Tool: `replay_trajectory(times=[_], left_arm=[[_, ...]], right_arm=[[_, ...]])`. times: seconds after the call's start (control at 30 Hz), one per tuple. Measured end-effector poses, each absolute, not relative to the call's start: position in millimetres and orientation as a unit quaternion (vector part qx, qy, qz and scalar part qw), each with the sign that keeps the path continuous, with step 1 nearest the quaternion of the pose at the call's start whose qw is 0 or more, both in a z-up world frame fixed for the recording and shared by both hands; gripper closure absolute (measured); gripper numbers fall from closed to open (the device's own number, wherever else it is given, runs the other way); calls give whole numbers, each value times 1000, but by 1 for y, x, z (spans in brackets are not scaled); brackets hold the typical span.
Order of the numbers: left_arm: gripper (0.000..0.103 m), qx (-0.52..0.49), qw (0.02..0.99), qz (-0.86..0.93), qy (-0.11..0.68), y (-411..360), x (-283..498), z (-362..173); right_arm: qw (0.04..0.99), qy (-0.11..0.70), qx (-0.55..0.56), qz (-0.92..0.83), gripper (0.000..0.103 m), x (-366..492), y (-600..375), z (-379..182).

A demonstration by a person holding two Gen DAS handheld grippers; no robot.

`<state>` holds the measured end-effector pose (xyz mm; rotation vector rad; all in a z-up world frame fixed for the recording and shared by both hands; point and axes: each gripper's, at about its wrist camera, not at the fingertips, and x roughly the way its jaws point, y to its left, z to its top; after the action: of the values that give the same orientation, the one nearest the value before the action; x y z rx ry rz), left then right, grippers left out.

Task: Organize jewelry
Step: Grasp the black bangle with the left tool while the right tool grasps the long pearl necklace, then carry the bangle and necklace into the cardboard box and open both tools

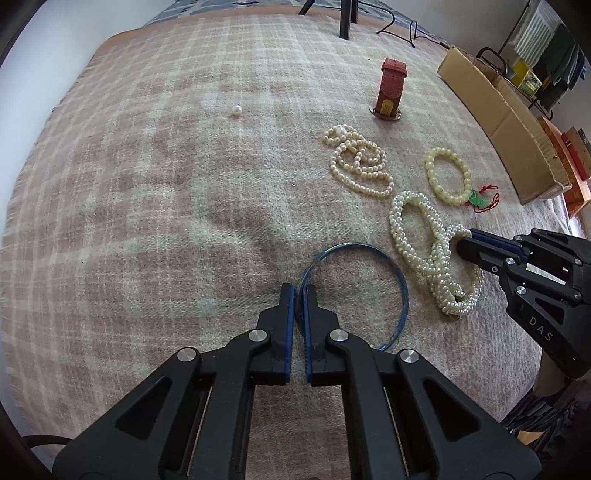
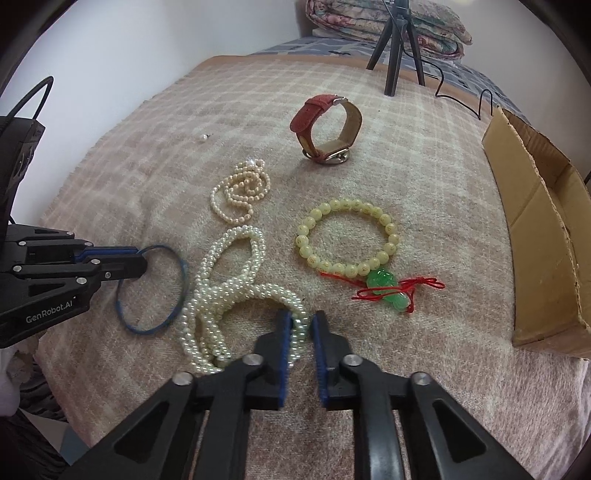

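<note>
On plaid blanket [image 1: 166, 184], at near edge: left gripper [image 1: 299, 291] nearly closed, blue pads pinching the rim of thin blue bangle [image 1: 400, 275], which otherwise lies flat on the cloth. Seen from the right wrist view, same left gripper [image 2: 142, 258] clamped on blue bangle [image 2: 177, 299] at its upper left arc. Just right of the bangle, touching or almost: thick pearl rope [image 1: 417, 236], looped and twisted over itself. Right gripper [image 2: 300, 321] only a little way open, a bundle of pearl rope [image 2: 221, 291] strands sitting between the pads; firmly squeezed or merely straddled, cannot tell. From the left view, right gripper [image 1: 467, 240] tip buried in the rope's loop. Farther out: yellow bead bracelet [image 2: 347, 236] with green charm and red cord, lying flat, apart from the rope. Beyond the rope, thin pearl necklace [image 2: 240, 192] in a loose heap. Farther still, red watch [image 2: 327, 129] standing on its face, strap buckled into a ring. Off to the left, single loose pearl [image 1: 236, 110], well apart. Along the right edge, cardboard box [image 2: 535, 221], open-topped. At far end, black tripod [image 2: 395, 48] legs and folded quilt [image 2: 388, 22].
</note>
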<state>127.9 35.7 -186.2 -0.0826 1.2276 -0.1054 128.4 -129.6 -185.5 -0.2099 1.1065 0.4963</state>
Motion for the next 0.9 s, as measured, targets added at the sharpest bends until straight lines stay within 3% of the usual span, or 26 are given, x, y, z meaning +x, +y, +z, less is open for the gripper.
replay_trajectory(times=[0.9], left_arm=[[102,-58,881,-44,468,44,112,-98]], right_arm=[[883,383,-91,255,97,99,-135,-86]])
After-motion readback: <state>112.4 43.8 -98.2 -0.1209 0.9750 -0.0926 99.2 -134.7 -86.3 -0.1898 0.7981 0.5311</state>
